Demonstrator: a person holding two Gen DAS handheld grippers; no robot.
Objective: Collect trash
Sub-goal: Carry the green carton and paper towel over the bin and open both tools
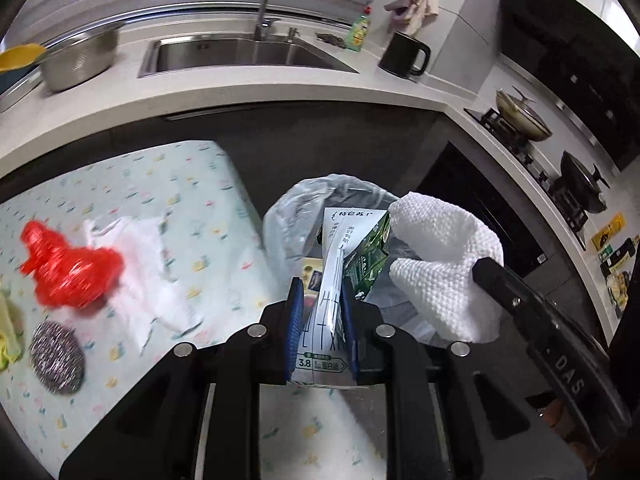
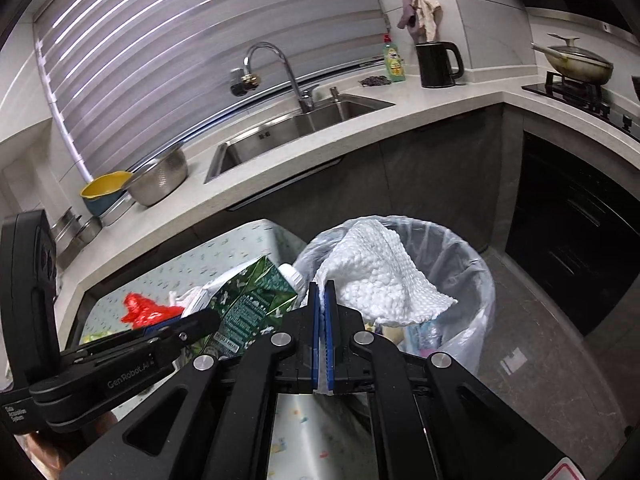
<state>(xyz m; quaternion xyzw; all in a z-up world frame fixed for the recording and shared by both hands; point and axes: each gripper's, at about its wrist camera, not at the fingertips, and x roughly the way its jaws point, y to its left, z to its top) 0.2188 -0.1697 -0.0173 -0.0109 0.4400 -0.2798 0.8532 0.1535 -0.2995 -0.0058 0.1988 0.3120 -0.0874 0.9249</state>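
Gripping flattened milk carton [image 1: 334, 280] lower-centre, left gripper [image 1: 322, 312] pinches stiff, light fold; right gripper [image 2: 322, 320] clamps limp paper towel [image 2: 376, 276] edge over bin [image 2: 472, 264].

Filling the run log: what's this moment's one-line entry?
left gripper: shut on milk carton | right gripper: shut on paper towel | both over lined bin

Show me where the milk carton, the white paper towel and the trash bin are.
milk carton [image 1: 326, 312]: left wrist view, white side panel between the pads.
white paper towel [image 2: 372, 276]: right wrist view, middle of the sheet.
trash bin [image 2: 472, 276]: right wrist view, right liner wall.
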